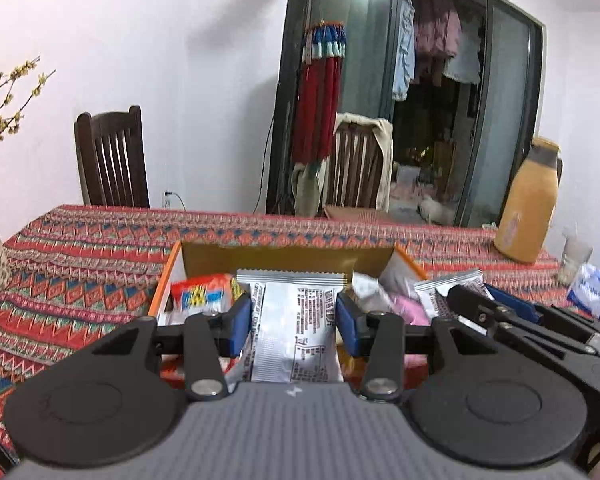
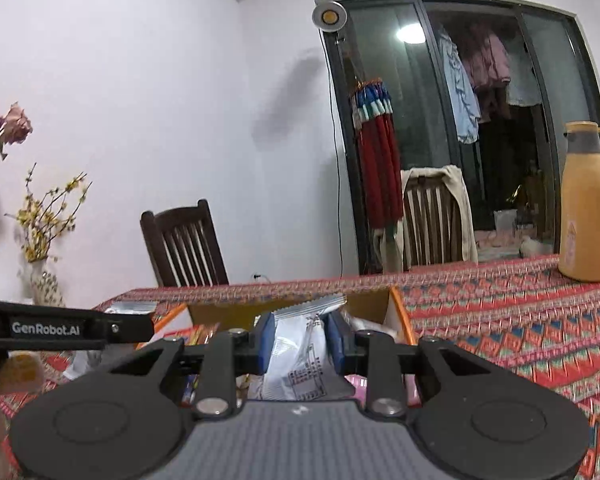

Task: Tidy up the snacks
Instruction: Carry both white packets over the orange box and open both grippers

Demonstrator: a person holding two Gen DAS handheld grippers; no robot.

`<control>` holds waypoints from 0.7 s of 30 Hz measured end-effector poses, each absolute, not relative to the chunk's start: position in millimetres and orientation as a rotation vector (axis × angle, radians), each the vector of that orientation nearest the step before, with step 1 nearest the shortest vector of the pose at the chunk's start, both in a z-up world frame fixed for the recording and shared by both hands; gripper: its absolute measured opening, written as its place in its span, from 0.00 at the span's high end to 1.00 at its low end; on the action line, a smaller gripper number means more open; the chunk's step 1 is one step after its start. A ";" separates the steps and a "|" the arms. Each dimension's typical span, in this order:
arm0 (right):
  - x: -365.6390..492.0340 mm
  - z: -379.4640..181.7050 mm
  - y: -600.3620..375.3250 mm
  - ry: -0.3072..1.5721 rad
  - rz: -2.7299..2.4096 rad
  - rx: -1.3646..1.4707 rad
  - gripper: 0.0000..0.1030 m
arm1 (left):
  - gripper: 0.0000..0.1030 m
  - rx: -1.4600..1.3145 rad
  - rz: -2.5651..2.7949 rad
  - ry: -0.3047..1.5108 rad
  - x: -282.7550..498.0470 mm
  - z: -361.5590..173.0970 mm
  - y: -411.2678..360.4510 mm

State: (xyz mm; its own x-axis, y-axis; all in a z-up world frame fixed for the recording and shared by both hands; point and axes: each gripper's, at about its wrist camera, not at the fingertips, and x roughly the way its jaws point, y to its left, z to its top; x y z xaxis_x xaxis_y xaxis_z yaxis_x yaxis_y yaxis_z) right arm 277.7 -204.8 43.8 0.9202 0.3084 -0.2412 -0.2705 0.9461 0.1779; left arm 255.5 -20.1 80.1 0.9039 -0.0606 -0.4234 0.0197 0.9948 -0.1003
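Above the patterned tablecloth (image 1: pixel 80 264), both grippers held silver snack packets over an open cardboard box (image 1: pixel 284 258).

Left gripper (image 1: pixel 294 320): blue pads pressed against both sides of a silver packet (image 1: pixel 294 332) with printed text, crimped top edge upward. Packet upright between the fingers, above the near part of the box.

Right gripper (image 2: pixel 300 340): jaws nearly closed, pinching a second silver packet (image 2: pixel 300 348), which bulged between the pads. Its crimped top pointed up and to the right. From the left wrist camera this gripper appeared at right, just beside the box.

Box contents: a red and yellow packet (image 1: pixel 200 292) at the left side, a pink packet (image 1: pixel 408 312) and further silver wrappers at the right. Box had orange edges and a brown inner wall.

On the far right of the table stood a tan jug (image 2: pixel 588 208). A vase with yellow flowers (image 2: pixel 46 280) stood at the left. Two wooden chairs stood behind the table, one (image 1: pixel 112 160) against the white wall.
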 end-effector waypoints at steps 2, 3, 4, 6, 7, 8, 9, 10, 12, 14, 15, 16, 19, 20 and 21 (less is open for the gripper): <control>287.6 47.6 -203.1 0.262 0.295 0.143 0.73 | 0.56 -0.100 -0.035 0.425 262.8 84.4 -20.6; 293.4 49.6 -202.5 0.258 0.293 0.144 0.73 | 0.56 -0.104 -0.029 0.418 267.2 86.5 -20.5; 298.6 51.3 -201.4 0.255 0.292 0.145 0.73 | 0.56 -0.109 -0.023 0.412 272.3 88.4 -20.0; 310.1 53.8 -200.1 0.245 0.290 0.149 0.73 | 0.56 -0.119 -0.010 0.402 281.8 90.9 -18.5; 315.6 54.2 -198.6 0.240 0.289 0.150 0.73 | 0.56 -0.124 -0.004 0.394 286.3 91.8 -18.4; 321.1 53.5 -196.9 0.236 0.289 0.150 0.73 | 0.56 -0.127 0.003 0.385 292.0 91.7 -17.7; 325.4 52.1 -196.0 0.232 0.292 0.149 0.73 | 0.56 -0.129 0.014 0.374 298.2 90.2 -16.8; 329.9 49.6 -194.5 0.227 0.293 0.143 0.73 | 0.56 -0.129 0.032 0.364 304.6 87.5 -16.4; 336.7 42.4 -190.1 0.224 0.296 0.125 0.73 | 0.56 -0.149 0.059 0.363 320.4 77.8 -10.8; 343.7 33.0 -186.8 0.237 0.304 0.112 0.73 | 0.56 -0.166 0.077 0.375 333.0 66.1 -4.8; 346.6 27.9 -185.4 0.247 0.306 0.108 0.73 | 0.56 -0.165 0.085 0.378 337.7 60.2 -2.9; 349.2 23.9 -184.0 0.256 0.307 0.103 0.73 | 0.56 -0.161 0.089 0.384 341.3 53.7 -1.5; 355.1 16.0 -181.3 0.279 0.306 0.099 0.73 | 0.56 -0.158 0.078 0.420 349.5 40.1 3.0; 356.9 14.3 -181.2 0.286 0.302 0.099 0.73 | 0.56 -0.162 0.074 0.425 350.1 37.8 4.2; 358.8 12.3 -181.0 0.293 0.297 0.097 0.73 | 0.56 -0.165 0.070 0.428 350.4 36.3 5.8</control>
